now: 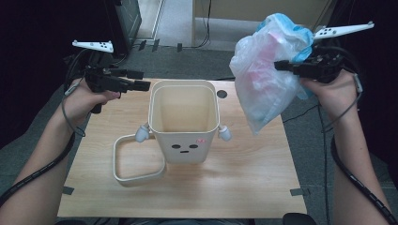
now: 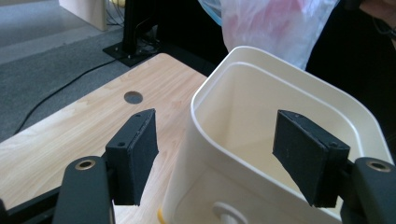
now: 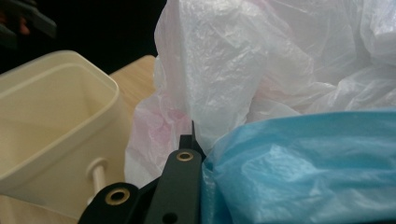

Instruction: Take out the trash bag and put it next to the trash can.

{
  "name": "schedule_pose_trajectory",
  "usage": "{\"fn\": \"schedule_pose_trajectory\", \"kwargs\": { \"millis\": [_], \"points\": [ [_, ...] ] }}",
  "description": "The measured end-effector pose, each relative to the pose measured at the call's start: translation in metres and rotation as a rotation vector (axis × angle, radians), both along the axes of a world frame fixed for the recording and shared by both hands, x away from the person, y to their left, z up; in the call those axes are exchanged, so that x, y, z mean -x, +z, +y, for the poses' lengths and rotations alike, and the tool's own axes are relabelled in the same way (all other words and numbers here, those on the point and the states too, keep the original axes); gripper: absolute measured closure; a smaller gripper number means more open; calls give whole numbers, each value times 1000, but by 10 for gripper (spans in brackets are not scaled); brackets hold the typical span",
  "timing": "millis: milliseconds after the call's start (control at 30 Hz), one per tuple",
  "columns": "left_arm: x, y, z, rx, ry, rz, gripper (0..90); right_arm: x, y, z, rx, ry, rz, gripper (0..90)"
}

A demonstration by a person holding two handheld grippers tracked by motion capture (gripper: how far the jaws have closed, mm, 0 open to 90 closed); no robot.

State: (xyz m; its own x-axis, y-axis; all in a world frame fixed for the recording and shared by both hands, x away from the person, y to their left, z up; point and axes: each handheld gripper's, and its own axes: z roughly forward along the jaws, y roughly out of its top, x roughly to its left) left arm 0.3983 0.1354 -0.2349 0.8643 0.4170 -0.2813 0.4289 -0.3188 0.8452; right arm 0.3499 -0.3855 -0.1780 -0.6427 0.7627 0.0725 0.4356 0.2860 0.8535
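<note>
A cream bin [image 1: 184, 123] with a drawn face stands open-topped in the middle of the wooden table [image 1: 248, 183]. Its loose ring frame [image 1: 136, 174] hangs off the left peg and lies on the table. My left gripper [image 1: 142, 85] hovers by the bin's back left corner, open and holding nothing. In the left gripper view the jaws of that gripper [image 2: 219, 156] frame the bin's rim [image 2: 261, 53]. My right gripper [image 1: 283, 65] is shut on a crumpled white, pink and blue plastic bag [image 1: 263, 79], held in the air right of the bin. The bag [image 3: 261, 70] hides that gripper's [image 3: 198, 151] far jaw.
A dark round hole [image 1: 222, 93] marks the table behind the bin. Grey floor, cables and dark stands [image 1: 126, 18] lie beyond the far edge. Bare tabletop stretches in front of the bin and to its right, under the bag.
</note>
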Motion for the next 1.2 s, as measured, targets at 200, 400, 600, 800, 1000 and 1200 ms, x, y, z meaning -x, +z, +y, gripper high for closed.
{"fn": "schedule_pose_trajectory", "kwargs": {
  "millis": [200,400,600,800,1000,1200],
  "points": [
    [-1,-11,6,-20,22,1,301,-8,-32,3,5,9,46,863],
    [-1,-25,10,-35,36,3,303,-12,-58,9,-9,19,66,862],
    [0,-39,15,-48,54,-6,307,-16,-81,16,5,19,93,860],
    [2,-52,18,-69,49,-29,314,-19,-100,22,15,24,111,855],
    [6,-65,22,-98,57,-54,314,-21,-116,25,20,18,131,840],
    [7,-79,27,-81,66,-47,314,-22,-133,28,14,14,150,830]
  ]
}}
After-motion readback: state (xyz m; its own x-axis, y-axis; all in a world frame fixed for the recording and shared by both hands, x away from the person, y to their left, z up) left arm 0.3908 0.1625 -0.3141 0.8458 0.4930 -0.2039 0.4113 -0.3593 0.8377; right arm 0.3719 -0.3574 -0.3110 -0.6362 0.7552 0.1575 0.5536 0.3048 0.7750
